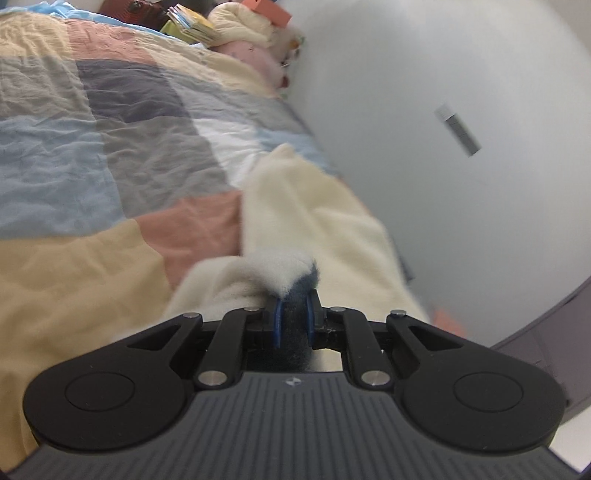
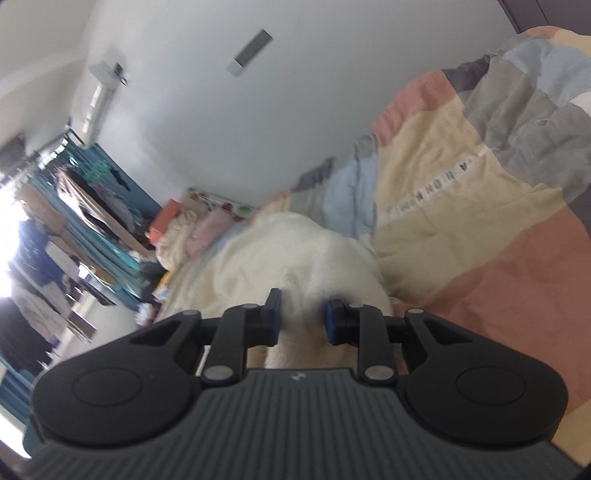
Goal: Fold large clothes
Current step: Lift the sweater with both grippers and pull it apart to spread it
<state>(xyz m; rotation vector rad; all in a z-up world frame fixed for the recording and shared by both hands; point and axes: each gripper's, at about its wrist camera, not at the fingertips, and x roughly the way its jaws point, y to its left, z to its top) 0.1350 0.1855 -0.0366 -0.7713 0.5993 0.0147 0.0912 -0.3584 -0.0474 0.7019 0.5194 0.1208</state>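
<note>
A cream fleece garment [image 1: 314, 218] with a dark blue lining lies along the right side of a patchwork bedspread [image 1: 110, 155]. My left gripper [image 1: 294, 317] is shut on a bunched edge of it, where the blue lining [image 1: 295, 325] shows between the pads. In the right wrist view the same garment [image 2: 280, 251] humps up on the bed. My right gripper [image 2: 301, 319] has cream fleece filling the gap between its pads and grips a thick fold of it.
A white wall [image 1: 443, 110] runs close along the bed's right side. Pillows, plush toys and books [image 1: 229, 33] are piled at the head of the bed. A clothes rack and blue curtains [image 2: 92, 221] stand beyond the bed. The bedspread [image 2: 480, 206] is rumpled.
</note>
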